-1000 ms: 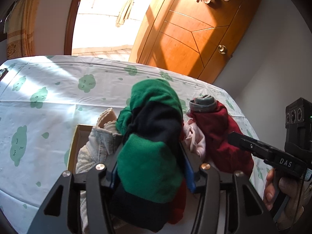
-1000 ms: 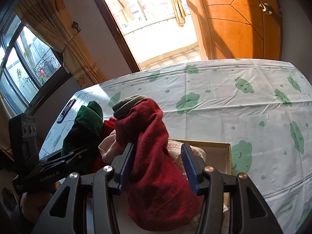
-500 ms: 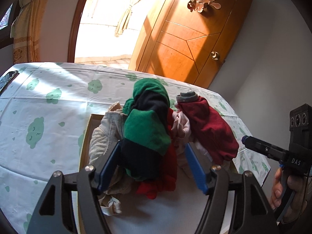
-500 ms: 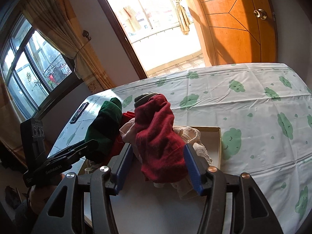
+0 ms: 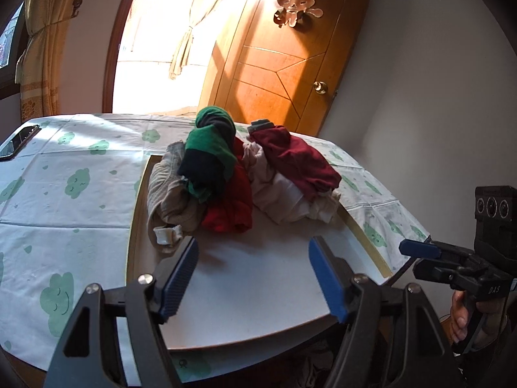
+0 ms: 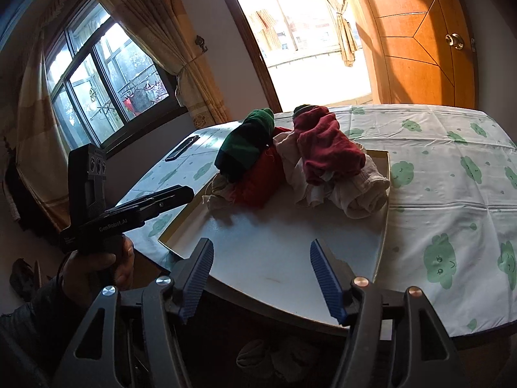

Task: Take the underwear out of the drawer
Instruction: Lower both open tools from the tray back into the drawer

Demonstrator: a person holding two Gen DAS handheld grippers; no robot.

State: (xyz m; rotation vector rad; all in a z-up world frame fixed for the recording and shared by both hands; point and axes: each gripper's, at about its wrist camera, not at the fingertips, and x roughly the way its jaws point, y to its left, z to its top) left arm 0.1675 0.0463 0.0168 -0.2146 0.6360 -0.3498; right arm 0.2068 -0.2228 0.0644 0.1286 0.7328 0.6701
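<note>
the underwear is lying in a heap on a shallow white tray (image 5: 258,278) that is sitting on the bed (image 5: 64,194), which is wearing a white sheet with green cloud faces. toward the left of the heap a green and black pair (image 5: 210,148) is resting on top of a red pair (image 5: 231,203), with a beige piece (image 5: 168,194) just beside them at the tray's left edge. toward the right a dark red pair (image 5: 297,158) is draped over pale pink and cream pieces (image 5: 284,200).

the left gripper (image 5: 252,278) is hovering over the near, bare part of the tray, its jaws apart with nothing between them, well short of the heap. the right gripper (image 6: 261,278) is doing the same on its side, its jaws opening and empty. a hand (image 6: 100,265) is holding the left tool's handle. a phone (image 5: 19,140) is lying near the bed's far left corner.
</note>
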